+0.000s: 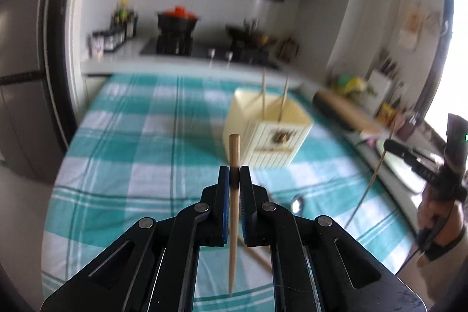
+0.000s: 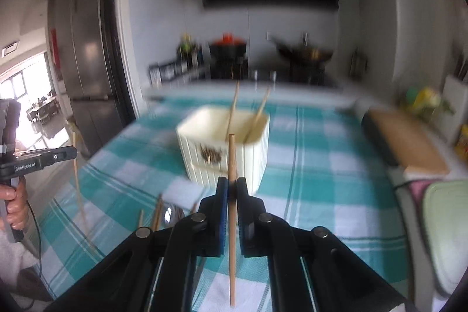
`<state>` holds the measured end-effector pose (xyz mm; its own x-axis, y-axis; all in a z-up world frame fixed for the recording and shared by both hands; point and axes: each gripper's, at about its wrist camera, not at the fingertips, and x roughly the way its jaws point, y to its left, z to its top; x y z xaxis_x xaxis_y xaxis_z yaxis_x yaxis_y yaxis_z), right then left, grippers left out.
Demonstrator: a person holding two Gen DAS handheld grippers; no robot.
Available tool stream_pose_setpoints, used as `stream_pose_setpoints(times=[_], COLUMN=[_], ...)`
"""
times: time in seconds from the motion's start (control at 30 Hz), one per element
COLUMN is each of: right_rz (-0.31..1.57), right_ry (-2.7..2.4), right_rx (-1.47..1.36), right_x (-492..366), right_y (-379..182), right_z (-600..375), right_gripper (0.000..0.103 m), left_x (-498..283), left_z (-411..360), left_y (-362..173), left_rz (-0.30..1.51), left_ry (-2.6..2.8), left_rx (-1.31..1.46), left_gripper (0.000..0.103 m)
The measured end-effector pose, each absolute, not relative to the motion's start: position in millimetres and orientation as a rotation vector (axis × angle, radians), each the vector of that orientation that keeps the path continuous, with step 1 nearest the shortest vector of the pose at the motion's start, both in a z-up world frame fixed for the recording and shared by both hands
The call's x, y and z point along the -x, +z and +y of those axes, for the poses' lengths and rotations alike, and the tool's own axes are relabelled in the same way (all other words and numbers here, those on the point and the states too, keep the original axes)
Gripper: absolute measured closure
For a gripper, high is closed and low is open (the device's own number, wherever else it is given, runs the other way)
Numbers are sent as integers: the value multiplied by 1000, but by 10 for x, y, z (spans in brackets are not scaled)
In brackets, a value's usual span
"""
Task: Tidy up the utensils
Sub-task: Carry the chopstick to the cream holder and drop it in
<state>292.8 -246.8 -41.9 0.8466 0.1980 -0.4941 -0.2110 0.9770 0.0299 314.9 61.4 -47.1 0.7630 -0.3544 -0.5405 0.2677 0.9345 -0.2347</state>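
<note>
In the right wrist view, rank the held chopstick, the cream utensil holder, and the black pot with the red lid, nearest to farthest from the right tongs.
1. Chopstick: clamped upright in the right tongs, centre.
2. Cream utensil holder: just ahead on the checked cloth, slightly left, two chopsticks already in it.
3. Black pot with red lid: far back on the stove, centre.

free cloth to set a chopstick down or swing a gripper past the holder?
Bare checked cloth lies left of the cream holder, up to the counter edge. In the right wrist view, open cloth runs between holder and cutting board. Crowded: near the spoon and loose chopsticks, below the holder.
</note>
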Motion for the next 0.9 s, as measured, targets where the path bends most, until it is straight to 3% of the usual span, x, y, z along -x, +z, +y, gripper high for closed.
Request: stream_pose_setpoints(times=[0.27,0.43,0.6,0.77,0.9], right_rz=[410,395,265,158,256], right_ry=[219,244,242,191,185], right_rx=[28,20,-7,27,2], right_x=[-3063,-3419,-3798,-4197,-4655], right_y=[-62,194,540,637,364], right_z=[-2338,-2317,-2293,-2196,-2209], right_gripper=[97,97,97,97,97], left_x=[-3234,-3450,-3838,-4363,-4831], left_z=[556,479,275,31,-164], left_y=[-156,306,792,838,581], left_rz=[534,459,317,294,406], left_ry=[-354,-370,-344,-308,-299], left_rx=[173,199,205,222,215], left_gripper=[98,98,98,98,98])
